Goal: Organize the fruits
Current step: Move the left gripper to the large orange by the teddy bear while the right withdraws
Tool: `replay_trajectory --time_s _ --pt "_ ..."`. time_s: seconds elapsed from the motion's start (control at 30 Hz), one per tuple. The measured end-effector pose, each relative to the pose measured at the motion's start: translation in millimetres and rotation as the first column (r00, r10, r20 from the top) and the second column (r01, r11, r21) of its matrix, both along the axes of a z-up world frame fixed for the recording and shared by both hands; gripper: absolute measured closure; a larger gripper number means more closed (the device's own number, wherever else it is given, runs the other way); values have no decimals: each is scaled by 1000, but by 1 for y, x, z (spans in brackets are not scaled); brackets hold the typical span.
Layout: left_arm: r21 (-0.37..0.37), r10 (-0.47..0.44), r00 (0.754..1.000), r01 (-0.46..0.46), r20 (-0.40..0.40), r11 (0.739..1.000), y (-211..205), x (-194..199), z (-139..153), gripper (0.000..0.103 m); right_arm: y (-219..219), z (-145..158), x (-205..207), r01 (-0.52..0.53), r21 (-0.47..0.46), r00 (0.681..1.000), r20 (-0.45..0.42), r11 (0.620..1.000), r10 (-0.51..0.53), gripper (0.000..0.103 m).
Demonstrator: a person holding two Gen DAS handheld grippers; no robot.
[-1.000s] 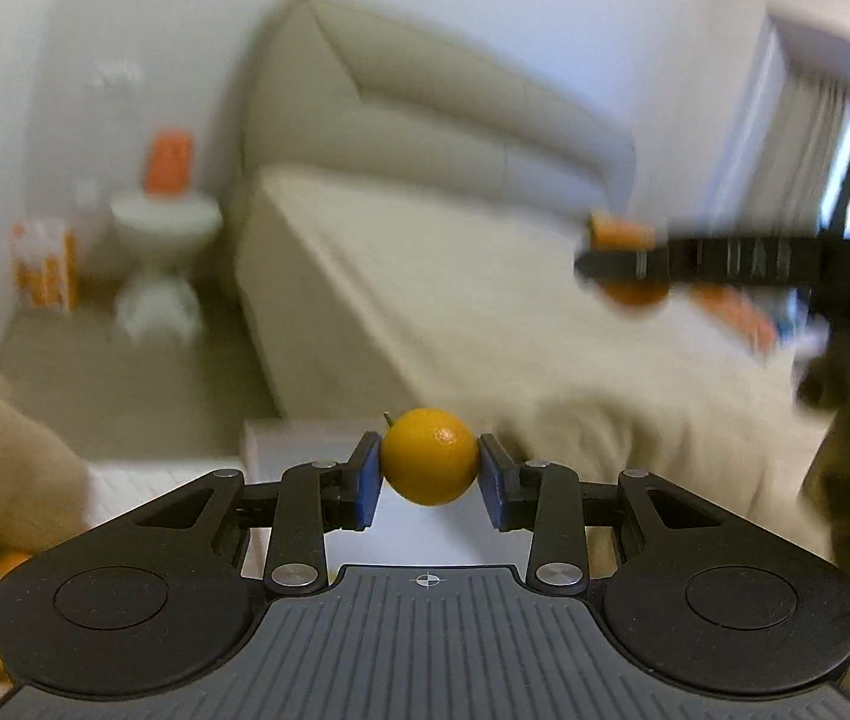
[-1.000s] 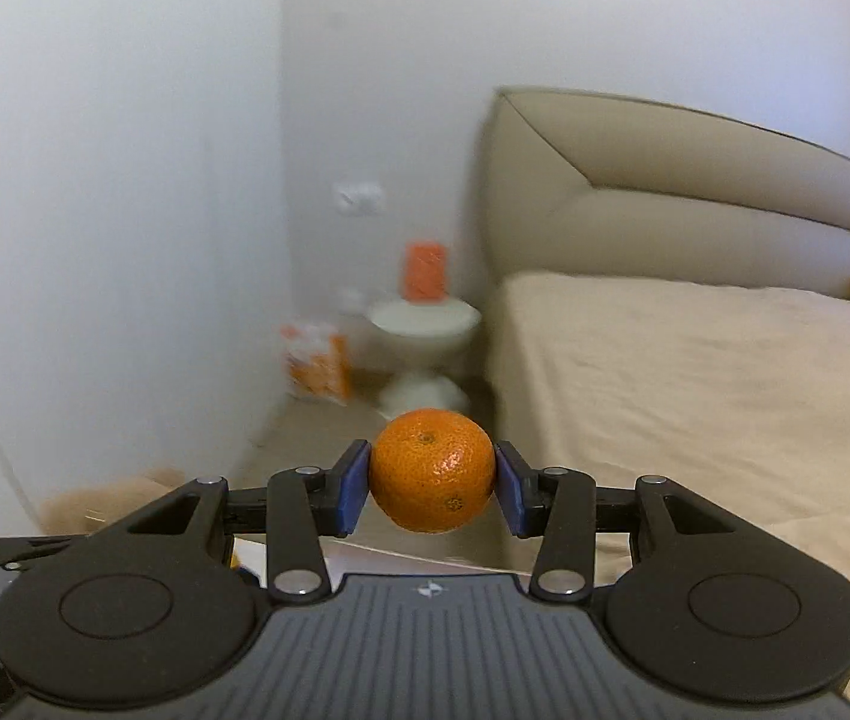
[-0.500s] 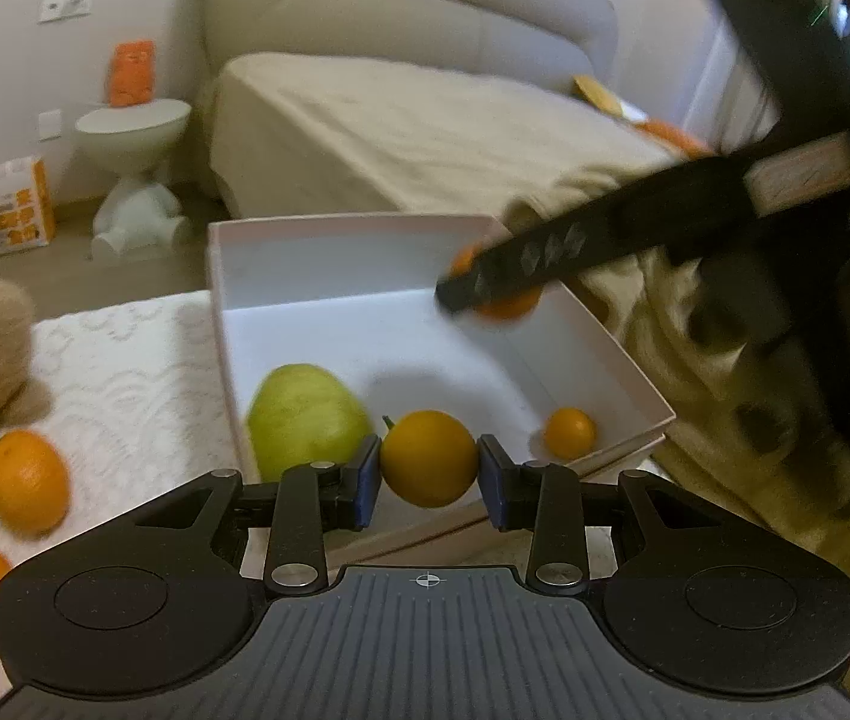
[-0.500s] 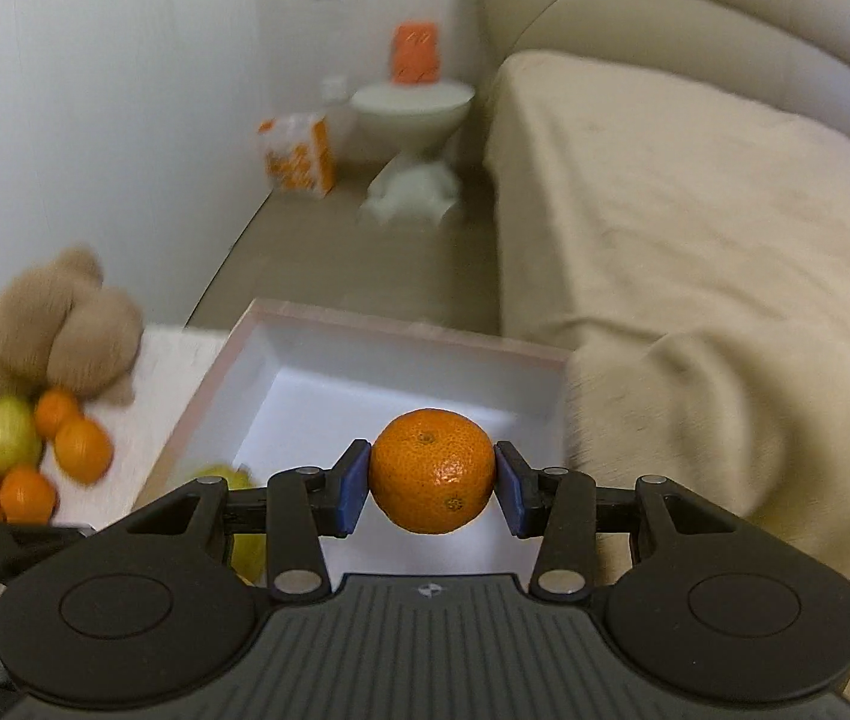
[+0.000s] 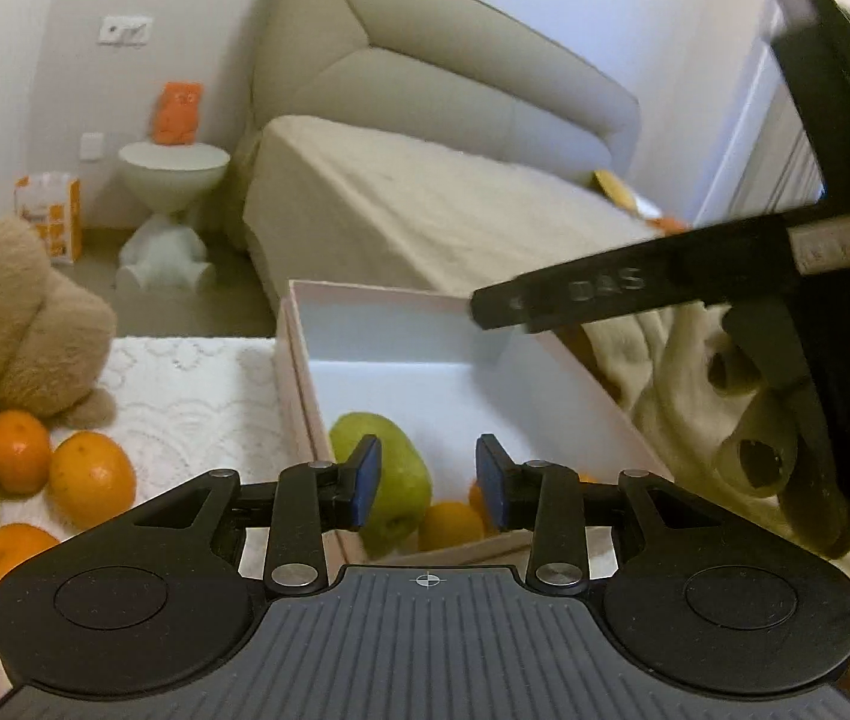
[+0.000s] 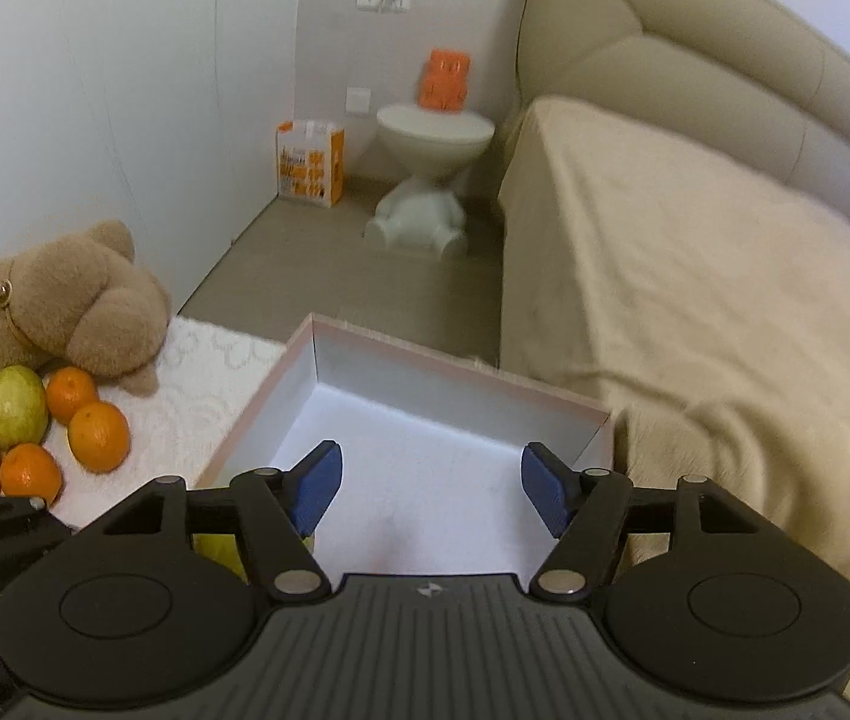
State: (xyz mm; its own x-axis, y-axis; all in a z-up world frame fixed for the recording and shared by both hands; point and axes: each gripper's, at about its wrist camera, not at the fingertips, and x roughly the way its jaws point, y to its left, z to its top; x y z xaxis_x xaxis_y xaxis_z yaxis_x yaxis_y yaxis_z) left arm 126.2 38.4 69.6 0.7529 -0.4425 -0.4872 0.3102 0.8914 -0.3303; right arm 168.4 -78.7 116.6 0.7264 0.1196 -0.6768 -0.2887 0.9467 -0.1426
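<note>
Left wrist view, left gripper (image 5: 427, 483): its blue pads stand narrowly apart with nothing between them; the small orange it carried a moment ago is gone from its grip.
Left wrist view, box (image 5: 574, 372): white, open-topped, near the bed (image 5: 425, 204); inside at the near end lie a green pear (image 5: 392, 480) and small oranges (image 5: 448, 525), one probably the released fruit.
Left wrist view, loose fruit (image 5: 89, 477): oranges and a green one wait on the white cloth at left, beside the teddy bear (image 5: 11, 324).
Right wrist view, right gripper (image 6: 430, 489): jaws opening, nothing between them; the tangerine it held half a second ago has dropped out of sight, presumably into the box (image 6: 442, 369) below.
Right wrist view, pile (image 6: 98, 435): several fruits left of the box.
Meaning: two more fruits seem delivered; both grippers are free for the pile.
</note>
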Motion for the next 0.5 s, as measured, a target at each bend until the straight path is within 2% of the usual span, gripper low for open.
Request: replay_trajectory --time_s 0.1,0.17,0.2,0.27,0.33,0.37,0.5 --pt "-45 -16 1000 15 -24 999 13 2 -1 64 -2 9 -3 12 16 999 44 1000 -13 32" --pt "-15 3 1000 -3 -7 1000 16 -2 0 64 -3 11 -2 34 21 997 62 999 -35 31" --pt "-19 32 999 -32 14 999 21 -6 2 64 -3 11 -2 45 21 997 66 999 -47 31" --pt "-77 101 994 -97 41 992 36 -15 3 64 -2 7 -1 59 23 996 58 998 -60 31" --pt "-131 186 980 -175 78 976 62 -30 4 64 -1 2 -3 53 32 998 42 998 -54 31" --pt "-132 221 970 -208 97 969 71 -37 5 64 1 0 -7 42 37 998 40 998 -44 31" --pt "-63 378 913 -372 154 926 109 -74 -2 64 14 -7 -29 -42 60 998 42 997 39 31"
